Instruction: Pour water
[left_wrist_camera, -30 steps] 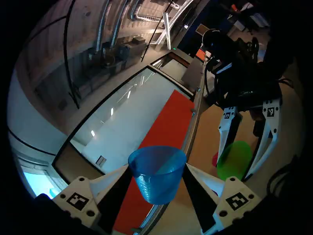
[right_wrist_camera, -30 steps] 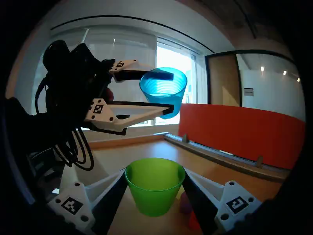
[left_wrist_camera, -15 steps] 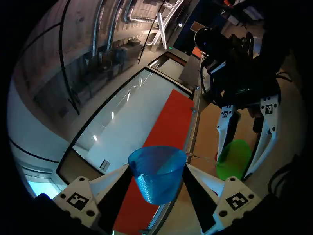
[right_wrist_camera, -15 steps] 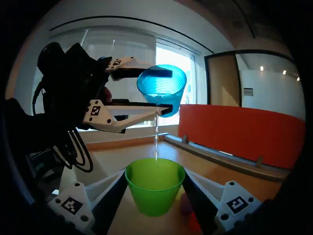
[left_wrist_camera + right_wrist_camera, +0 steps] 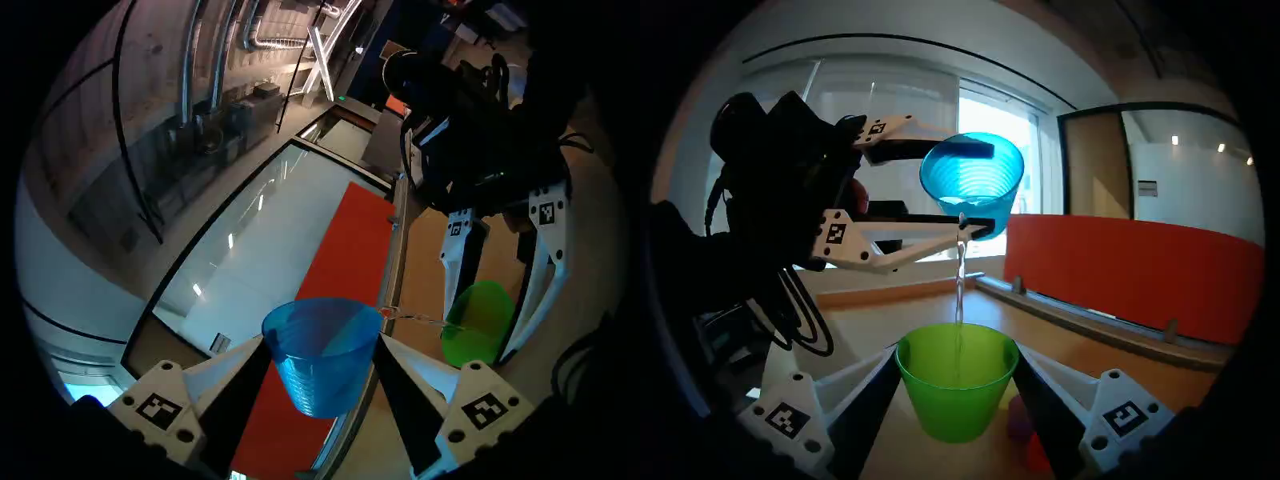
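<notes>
Left gripper [image 5: 321, 352] is clamping the blue cup [image 5: 320, 384] at mid-wall, a sensible hold since thin plastic is likely weighing little and flexing under squeeze; its axis is leaning near level, mouth pointing toward the upright green cup [image 5: 956, 404], which the right gripper [image 5: 957, 372] is pinching below, water [image 5: 959, 272] falling in

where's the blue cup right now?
In the right gripper view the blue cup sits upper centre, tipped in the left gripper, pouring a thin stream of water into the green cup directly below.
</notes>
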